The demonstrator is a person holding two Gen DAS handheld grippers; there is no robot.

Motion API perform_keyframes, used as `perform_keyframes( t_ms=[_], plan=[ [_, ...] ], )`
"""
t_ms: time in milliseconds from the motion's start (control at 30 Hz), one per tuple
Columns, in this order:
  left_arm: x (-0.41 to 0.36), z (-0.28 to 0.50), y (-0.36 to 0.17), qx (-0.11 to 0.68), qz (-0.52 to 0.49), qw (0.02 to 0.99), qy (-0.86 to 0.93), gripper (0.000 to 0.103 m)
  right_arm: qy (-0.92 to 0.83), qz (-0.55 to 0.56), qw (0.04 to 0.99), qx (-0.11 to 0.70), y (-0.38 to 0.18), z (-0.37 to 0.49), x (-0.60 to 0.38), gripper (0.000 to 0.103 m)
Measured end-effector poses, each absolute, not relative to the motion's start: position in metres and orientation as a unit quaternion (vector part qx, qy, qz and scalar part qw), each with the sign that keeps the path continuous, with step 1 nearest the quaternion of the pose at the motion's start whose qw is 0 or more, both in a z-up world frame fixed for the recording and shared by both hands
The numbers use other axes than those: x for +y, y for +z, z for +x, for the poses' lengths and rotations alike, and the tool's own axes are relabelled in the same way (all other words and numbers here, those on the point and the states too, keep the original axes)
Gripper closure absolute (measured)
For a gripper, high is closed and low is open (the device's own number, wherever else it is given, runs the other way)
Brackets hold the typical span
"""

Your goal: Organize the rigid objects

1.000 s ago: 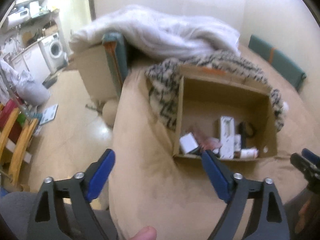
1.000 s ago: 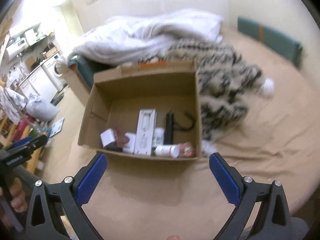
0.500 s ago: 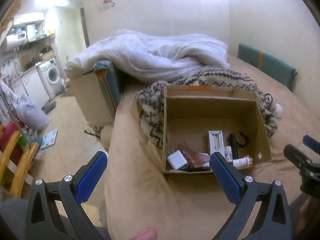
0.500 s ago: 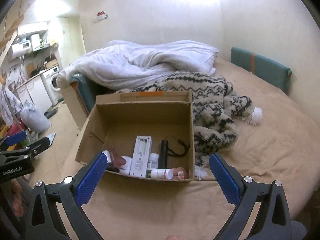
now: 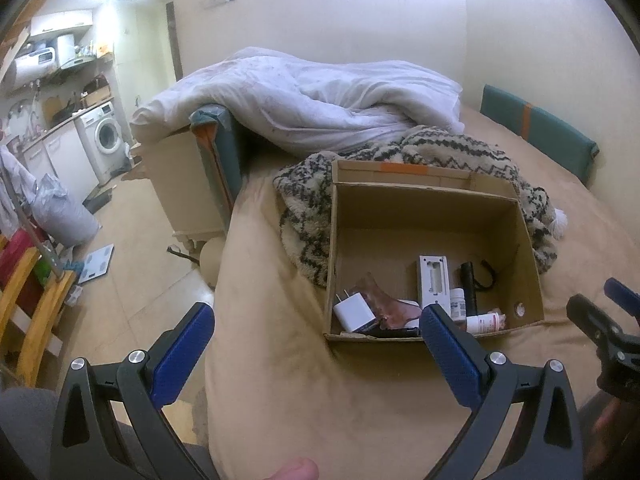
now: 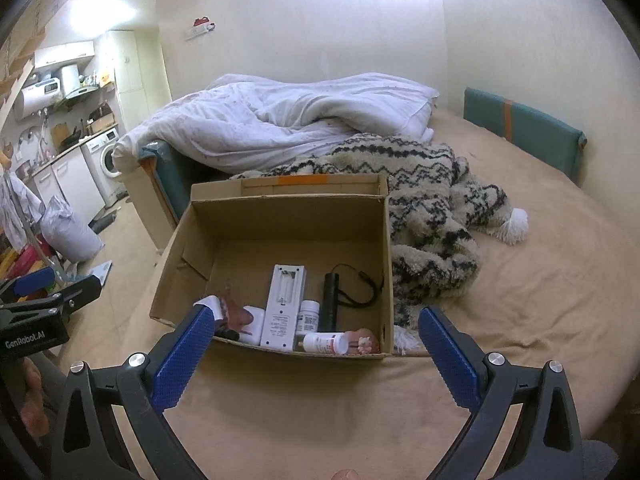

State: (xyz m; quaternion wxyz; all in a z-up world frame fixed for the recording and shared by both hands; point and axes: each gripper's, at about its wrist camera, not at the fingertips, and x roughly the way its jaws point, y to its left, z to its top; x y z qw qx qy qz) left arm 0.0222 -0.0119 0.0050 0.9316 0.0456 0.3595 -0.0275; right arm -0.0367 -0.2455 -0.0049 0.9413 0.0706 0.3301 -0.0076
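A cardboard box sits open on the tan bed at the centre of the right wrist view, holding along its near wall a white charger plug, a white remote-like case, a black flashlight, a small white bottle and a pill bottle lying on its side. The left gripper hangs low in the left wrist view with its blue fingers spread wide, having just been opening, nothing between them. The right gripper is likewise released and empty before the box, with a patterned blanket touching the box's right side.
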Motion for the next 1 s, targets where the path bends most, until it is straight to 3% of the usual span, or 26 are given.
perform_keyframes(
  t_ms=[1000],
  plan=[
    [-0.0097,0.0232,0.0016,0.368,0.037,0.929,-0.027,0.001,-0.007,0.067,0.942,0.33,-0.0055,-0.0387,-0.2454,0.0]
  ],
)
